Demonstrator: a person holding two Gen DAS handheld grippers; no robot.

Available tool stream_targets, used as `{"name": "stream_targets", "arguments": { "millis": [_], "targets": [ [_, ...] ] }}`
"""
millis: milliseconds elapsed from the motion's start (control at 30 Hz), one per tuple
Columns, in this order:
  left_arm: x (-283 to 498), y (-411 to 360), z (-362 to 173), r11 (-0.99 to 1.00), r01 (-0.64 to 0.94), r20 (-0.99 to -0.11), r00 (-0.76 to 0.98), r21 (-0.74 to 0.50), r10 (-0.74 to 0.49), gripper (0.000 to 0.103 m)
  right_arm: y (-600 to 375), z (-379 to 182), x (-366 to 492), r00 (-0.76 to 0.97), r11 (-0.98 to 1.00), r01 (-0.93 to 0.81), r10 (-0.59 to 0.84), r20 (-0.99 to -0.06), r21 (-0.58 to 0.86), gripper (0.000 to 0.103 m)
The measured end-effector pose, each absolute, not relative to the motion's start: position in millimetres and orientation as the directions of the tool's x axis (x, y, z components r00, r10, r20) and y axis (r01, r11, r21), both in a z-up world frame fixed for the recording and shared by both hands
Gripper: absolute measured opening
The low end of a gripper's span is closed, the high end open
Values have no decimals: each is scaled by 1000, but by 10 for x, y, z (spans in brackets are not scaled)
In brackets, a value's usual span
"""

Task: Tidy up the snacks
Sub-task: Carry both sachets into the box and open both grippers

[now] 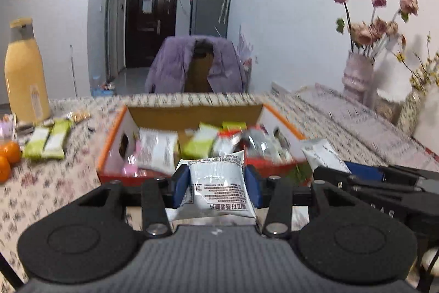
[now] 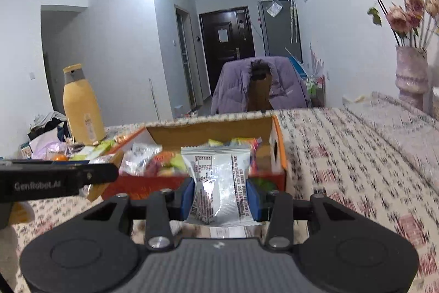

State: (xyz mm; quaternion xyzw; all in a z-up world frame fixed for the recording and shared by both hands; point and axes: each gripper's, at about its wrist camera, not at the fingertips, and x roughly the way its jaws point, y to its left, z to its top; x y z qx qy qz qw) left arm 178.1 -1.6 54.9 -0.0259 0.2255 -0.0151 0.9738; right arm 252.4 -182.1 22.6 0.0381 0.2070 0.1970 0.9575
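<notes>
Left gripper [image 1: 216, 184] pinches a white snack packet [image 1: 219, 183] between blue pads; right gripper [image 2: 221, 197] pinches a silvery packet [image 2: 219, 177] likewise. Both held just short of the orange-edged snack box [image 1: 112, 136], already well filled. Best carried over the near wall before release, one side each, so the two don't collide. Green packets [image 1: 46, 142] and oranges [image 1: 11, 155] show only clearly in the left view; beyond, blurred, probably more loose snacks by the yellow bottle [image 2: 81, 106].

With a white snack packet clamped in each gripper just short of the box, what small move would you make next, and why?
Probably carry the left gripper forward over the open snack box: its white packet is clamped, the box lies just ahead. The right gripper, holding its own packet, can follow.
</notes>
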Motion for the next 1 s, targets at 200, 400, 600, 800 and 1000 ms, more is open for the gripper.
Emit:
{"name": "stream_targets", "arguments": {
  "millis": [200,400,600,800,1000],
  "targets": [
    [2210,125,709,996,-37,-429,903,-82,-2,45,-1567,482,2927,844,918,-378,396,-362,123,40],
    [2629,355,679,984,-97,-440,898,-147,23,45,-1316,552,3365,848,927,-361,373,-376,105,40],
    [2944,463,531,979,-157,-437,895,-130,85,45,-1128,379,3701,852,935,-345,351,-388,85,40],
    [3107,529,279,976,-188,-450,885,-111,119,46,-1149,94,3856,848,932,-345,359,-389,109,40],
    [3093,635,228,974,-180,-452,886,-135,101,60,-1253,47,3893,840,931,-335,364,-402,143,66]
  ]
}}
